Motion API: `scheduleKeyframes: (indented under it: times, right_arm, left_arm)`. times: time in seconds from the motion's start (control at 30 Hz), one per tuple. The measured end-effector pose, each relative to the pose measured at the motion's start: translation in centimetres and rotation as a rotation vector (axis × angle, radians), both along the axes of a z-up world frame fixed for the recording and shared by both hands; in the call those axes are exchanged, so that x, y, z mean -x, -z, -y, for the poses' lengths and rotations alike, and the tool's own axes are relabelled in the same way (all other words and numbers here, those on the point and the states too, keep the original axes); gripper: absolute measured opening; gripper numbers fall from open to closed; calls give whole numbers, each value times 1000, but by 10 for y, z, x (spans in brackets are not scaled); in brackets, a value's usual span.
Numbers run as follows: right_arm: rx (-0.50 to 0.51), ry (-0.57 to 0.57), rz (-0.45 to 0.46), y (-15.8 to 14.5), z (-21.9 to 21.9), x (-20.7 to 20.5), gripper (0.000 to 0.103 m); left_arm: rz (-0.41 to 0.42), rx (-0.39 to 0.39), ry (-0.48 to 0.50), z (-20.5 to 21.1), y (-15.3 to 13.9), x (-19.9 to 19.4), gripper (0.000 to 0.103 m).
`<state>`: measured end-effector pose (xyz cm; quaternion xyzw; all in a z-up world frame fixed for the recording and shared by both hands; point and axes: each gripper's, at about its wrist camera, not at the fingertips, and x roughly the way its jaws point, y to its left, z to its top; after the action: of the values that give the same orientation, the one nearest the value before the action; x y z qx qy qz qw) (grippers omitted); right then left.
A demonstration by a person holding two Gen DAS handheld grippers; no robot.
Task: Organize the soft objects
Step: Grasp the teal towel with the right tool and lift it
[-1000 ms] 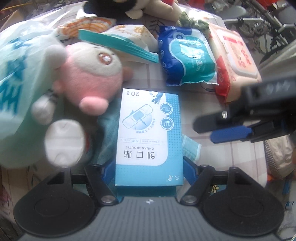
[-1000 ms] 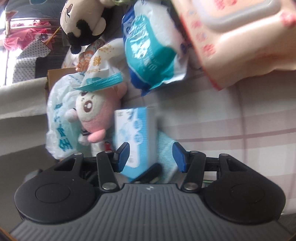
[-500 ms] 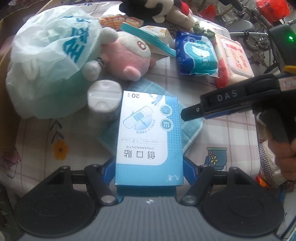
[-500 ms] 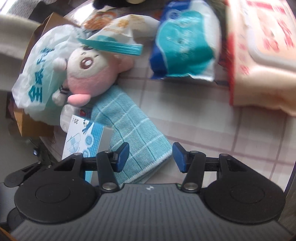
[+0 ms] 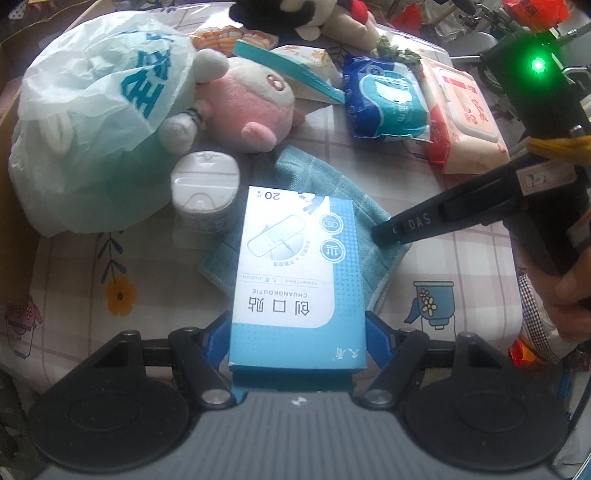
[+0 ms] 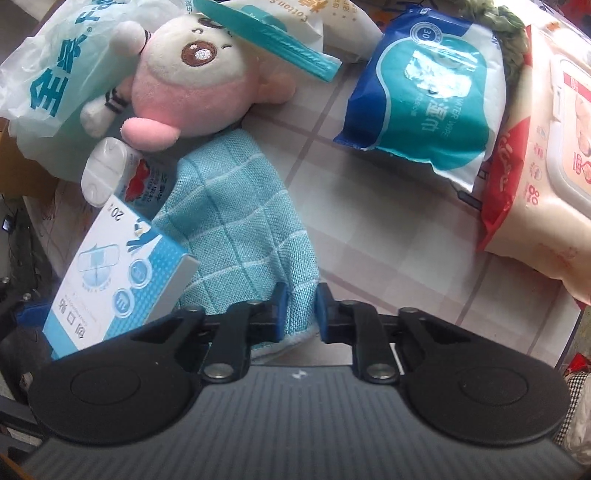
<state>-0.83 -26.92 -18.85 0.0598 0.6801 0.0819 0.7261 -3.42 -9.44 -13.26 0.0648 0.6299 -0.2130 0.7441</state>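
Note:
A blue and white plaster box (image 5: 295,266) is held above the table, my left gripper (image 5: 295,332) shut on its near end. Under it lies a teal checked cloth (image 5: 373,221), spread flat on the tablecloth. My right gripper (image 6: 300,314) is shut on the cloth's (image 6: 236,206) near corner, which sits pinched between the blue pads. In the left wrist view the right gripper (image 5: 384,234) comes in from the right onto the cloth's edge. The box (image 6: 118,273) shows at the left of the right wrist view.
A pink plush (image 5: 251,107) and a white canister (image 5: 205,188) lie beside a pale plastic bag (image 5: 96,122). Behind are a tissue pack (image 5: 295,70), a blue wipes pack (image 5: 388,99), a pink wipes pack (image 5: 465,118) and a dark plush (image 5: 295,14). A person's hand (image 5: 572,295) holds the right gripper.
My right gripper swung round over the cloth and its jaws closed on the cloth's corner. My left gripper rose with the box a second ago and has since held still.

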Motion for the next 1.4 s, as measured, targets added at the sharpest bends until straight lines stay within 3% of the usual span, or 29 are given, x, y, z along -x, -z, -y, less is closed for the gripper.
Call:
scheduleKeyframes:
  times: [0.23,0.37,0.43,0.5,0.6,0.63,0.67,0.7,0.73,0.77,0.93,1.07,1.4]
  right_arm:
    - [110,189,11,-12,59,15,7]
    - [31,299,-12,-15,93,28,13]
    - [-10,330,-3,-17,104,30,34]
    - [-21,333,24,-18,111,29,48]
    - [-43,320,9,-7,116,24,50]
    - [-49,310,-8,1,99,26,50]
    - [-37,291,7,0,96,26,50]
    - [-30,257,10,1,91,24,39]
    - [-22,240,6,1,88,23,16]
    - [-21,236,6,0,88,24,10]
    - [-60,190,95,-23,72,27,7]
    - [-92,80,155,-50,70,41,7]
    - [-434,166,87,-40,72,34,7]
  left_arm:
    - [-8,24,72,31,9,0,74]
    - [-12,23,107,45,15,0,74]
    - [-10,12,117,49,18,-1,74]
    - [-13,-10,121,50,22,-2,74]
    - [-20,-42,112,50,29,-5,74]
    - [-24,-47,106,49,31,-6,74]
    - [-29,-50,100,47,33,-7,74]
    - [-33,-52,95,47,35,-8,74]
    - [-38,-55,90,46,36,-8,74]
    - [-43,-58,86,46,38,-8,74]
    - [-61,-58,66,43,43,-9,74]
    - [-76,-57,51,43,50,-12,74]
    - [-60,-43,46,35,56,-13,74]
